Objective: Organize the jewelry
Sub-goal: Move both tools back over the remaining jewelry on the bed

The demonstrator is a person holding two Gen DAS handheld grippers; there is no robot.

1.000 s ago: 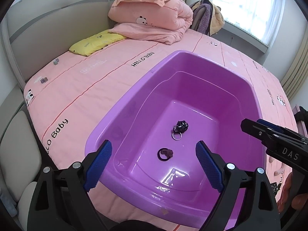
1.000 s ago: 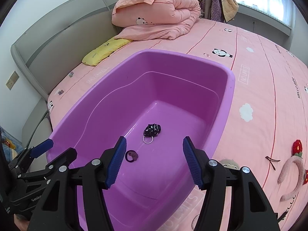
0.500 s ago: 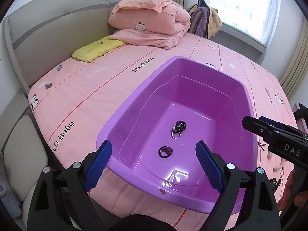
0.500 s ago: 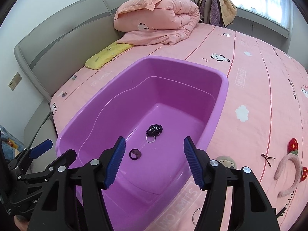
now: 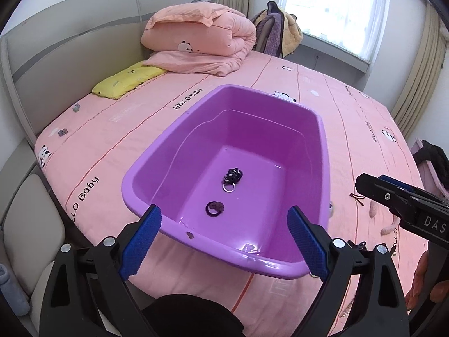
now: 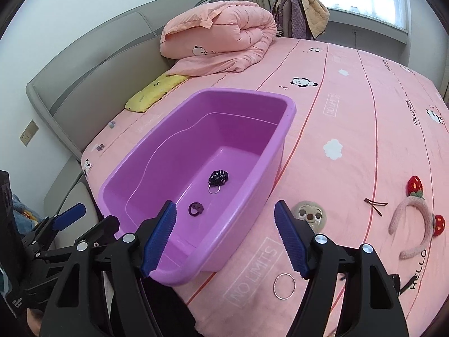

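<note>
1. Since a second ago both my tools have drawn back and up from the purple plastic tub (image 5: 322, 151): then its floor filled the view between my fingers, now its near rim lies just ahead of them and pink bedsheet (image 5: 118, 151) shows below it.
2. My left tool (image 5: 224, 241) stands wide open as before, holding nothing.
3. My right tool (image 6: 226, 237) is opening wider than a second ago; nothing sits between its blue pads (image 6: 158, 236).
4. Inside the tub, unmoved, lie a dark beaded piece with a metal ring (image 5: 232, 178) and, nearer me, a small dark purple ring (image 5: 214, 208).
5. On the bed right of the tub lie a thin hoop (image 6: 284, 282), a round plush face clip (image 6: 308, 214), a dark hairpin (image 6: 376, 204) and a pink strawberry headband (image 6: 415, 224).
6. The sheet beyond that is open; the folded quilt (image 6: 219, 35) and yellow pillow (image 6: 154, 91) lie well apart near the headboard.
</note>
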